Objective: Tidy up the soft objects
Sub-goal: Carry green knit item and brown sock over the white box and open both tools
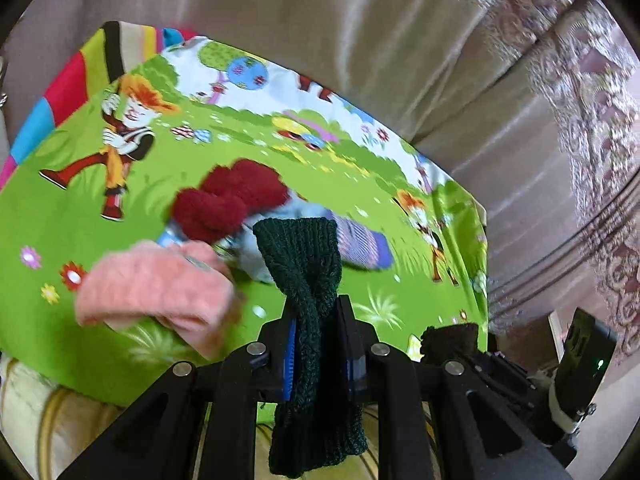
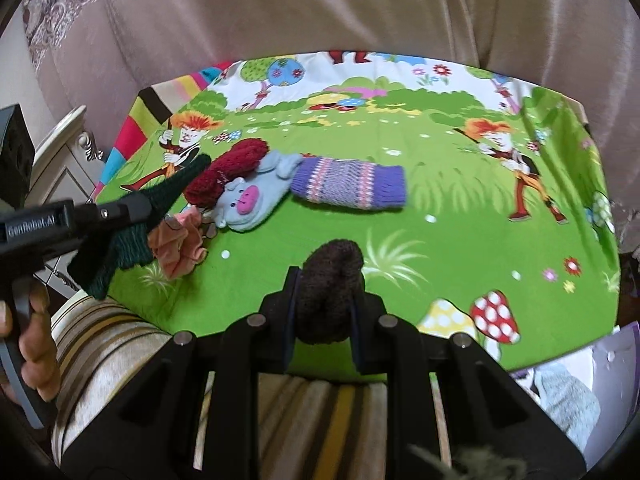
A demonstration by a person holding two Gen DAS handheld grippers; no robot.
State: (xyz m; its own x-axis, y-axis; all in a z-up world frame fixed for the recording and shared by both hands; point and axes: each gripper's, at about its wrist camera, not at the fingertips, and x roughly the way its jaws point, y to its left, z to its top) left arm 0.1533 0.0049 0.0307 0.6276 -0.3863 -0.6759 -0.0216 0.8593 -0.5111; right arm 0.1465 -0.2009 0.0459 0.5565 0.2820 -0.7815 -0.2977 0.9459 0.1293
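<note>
Dark green knit is what the left gripper [image 1: 316, 344] has clamped between its fingers, a long cable-knit piece, call it the green knit [image 1: 306, 276], hanging down both sides of the jaws and clear of the cloth. The right gripper [image 2: 326, 312] is pinched shut on a fuzzy brown knit [image 2: 330, 280] too, so both hands are loaded. Everything else sits on the bright green cartoon cloth [image 2: 460, 240]: over on the left there's a little heap with a red knit [image 2: 228, 172] at the far side, a grey pig toy [image 2: 244, 204] touching it, a pink knit [image 2: 180, 248] at the near edge of the heap, and a purple patterned knit [image 2: 348, 188] lying flat just right of the pig. Looks to me like the carry part of a sort, both picks done and nothing put down yet. The whole right half of the cloth is bare, so I'd guess that's where these go. Next move needs a drop spot well apart from the heap, then lowering before letting go so the floppy ends don't drag across the pile
</note>
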